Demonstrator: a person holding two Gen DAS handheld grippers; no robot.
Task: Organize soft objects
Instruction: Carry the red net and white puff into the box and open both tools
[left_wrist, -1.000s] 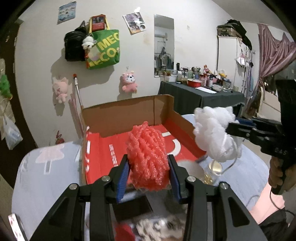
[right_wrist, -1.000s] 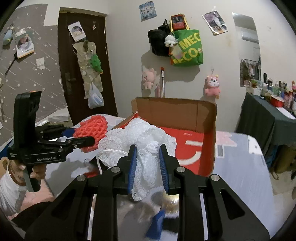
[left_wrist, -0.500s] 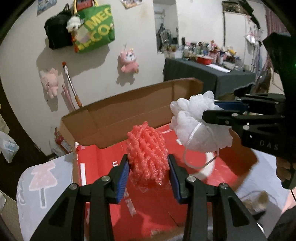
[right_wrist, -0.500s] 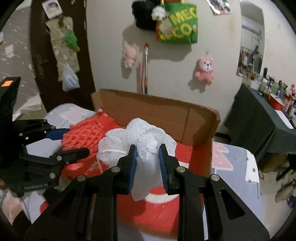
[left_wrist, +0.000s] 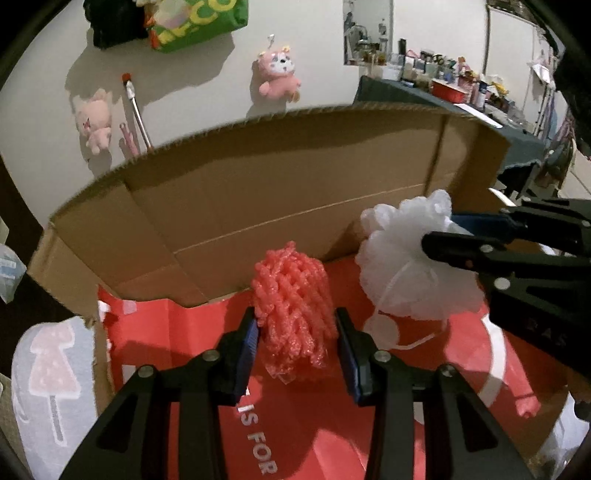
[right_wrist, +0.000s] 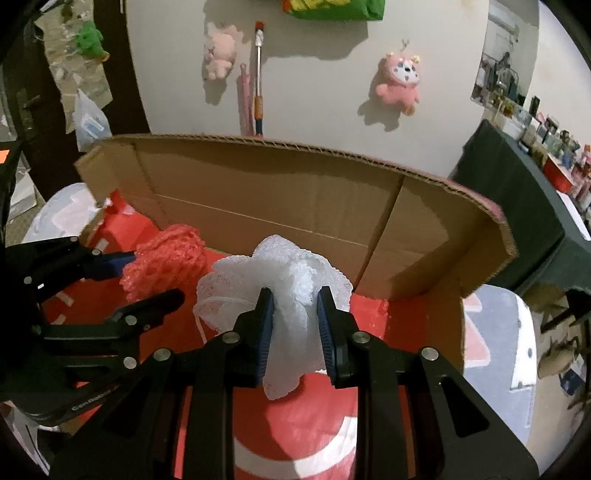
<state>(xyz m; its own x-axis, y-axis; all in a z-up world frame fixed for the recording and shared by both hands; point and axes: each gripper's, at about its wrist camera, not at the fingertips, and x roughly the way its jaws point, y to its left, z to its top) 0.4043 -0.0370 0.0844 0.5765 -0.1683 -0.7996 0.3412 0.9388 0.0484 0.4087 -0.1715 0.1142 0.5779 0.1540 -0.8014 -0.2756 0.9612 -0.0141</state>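
We see only the lower part of the green bag (left_wrist: 199, 22), cut by the top edge. The small items on the dark worktop (left_wrist: 436, 98) are too small to identify. The white sponge (right_wrist: 291, 291) hides part of the box (right_wrist: 258, 206) floor.

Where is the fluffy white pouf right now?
The white pouf is squeezed between the right gripper fingers, held above the red floor of the cardboard box. The red foam net in the left gripper is just to its left.
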